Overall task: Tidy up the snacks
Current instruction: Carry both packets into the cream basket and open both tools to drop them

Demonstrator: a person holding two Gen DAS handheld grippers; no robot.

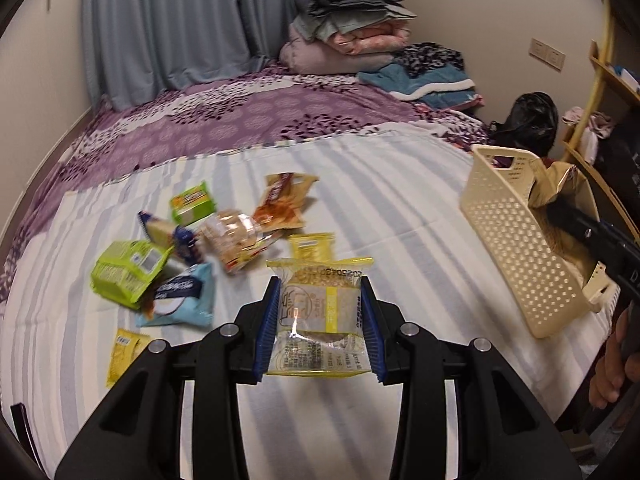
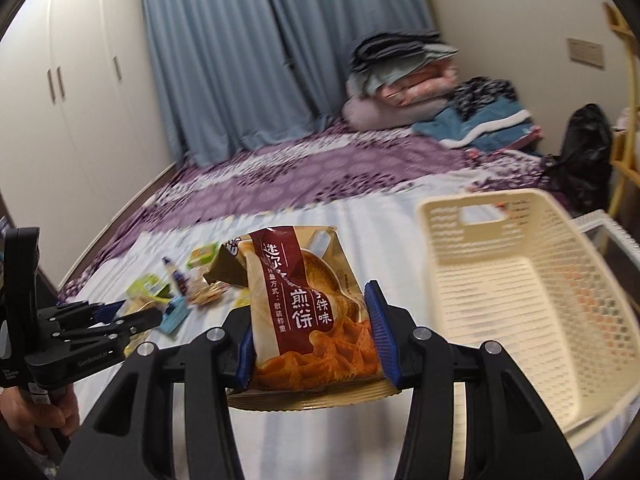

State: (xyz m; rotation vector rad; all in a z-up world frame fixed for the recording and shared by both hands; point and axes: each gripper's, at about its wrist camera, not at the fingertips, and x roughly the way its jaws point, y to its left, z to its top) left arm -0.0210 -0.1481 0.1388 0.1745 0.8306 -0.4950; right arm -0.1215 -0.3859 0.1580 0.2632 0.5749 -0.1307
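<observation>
My left gripper (image 1: 320,292) is shut on a yellow-edged clear cake packet (image 1: 318,320) and holds it above the striped sheet. My right gripper (image 2: 310,300) is shut on a gold and maroon cracker bag (image 2: 308,316), held just left of the cream perforated basket (image 2: 520,280). In the left wrist view the right gripper (image 1: 560,210) holds that bag (image 1: 554,184) over the basket (image 1: 512,236). Loose snack packets (image 1: 224,236) lie scattered on the sheet to the left, among them a green pack (image 1: 124,272) and a light blue pack (image 1: 180,296).
The bed has a striped sheet (image 1: 380,208) in front and a purple bedspread (image 1: 240,116) behind. Folded blankets (image 1: 352,36) are stacked at the head. A black bag (image 1: 528,120) and a wooden shelf (image 1: 600,92) stand to the right. A wardrobe (image 2: 80,92) is on the left.
</observation>
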